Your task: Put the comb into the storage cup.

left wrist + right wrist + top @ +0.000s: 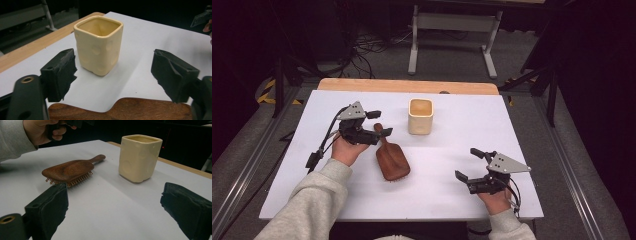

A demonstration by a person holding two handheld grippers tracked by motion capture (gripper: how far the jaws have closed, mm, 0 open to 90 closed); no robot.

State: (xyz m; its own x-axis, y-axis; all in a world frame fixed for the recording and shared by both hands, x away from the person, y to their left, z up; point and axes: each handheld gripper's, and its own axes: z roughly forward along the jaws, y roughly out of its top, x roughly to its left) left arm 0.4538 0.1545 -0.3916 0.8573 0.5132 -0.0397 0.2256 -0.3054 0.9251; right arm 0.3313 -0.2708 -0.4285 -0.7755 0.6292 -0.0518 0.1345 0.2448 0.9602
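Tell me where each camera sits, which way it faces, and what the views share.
High view: above the person's side, looking forward and down on the table; both sleeved forearms, left gripper and right gripper show.
Left gripper view: on the left gripper, facing the cup over the hairbrush handle; open jaws.
Right gripper view: on the right gripper, facing hairbrush, cup, left hand.
Shared: cup, hairbrush.
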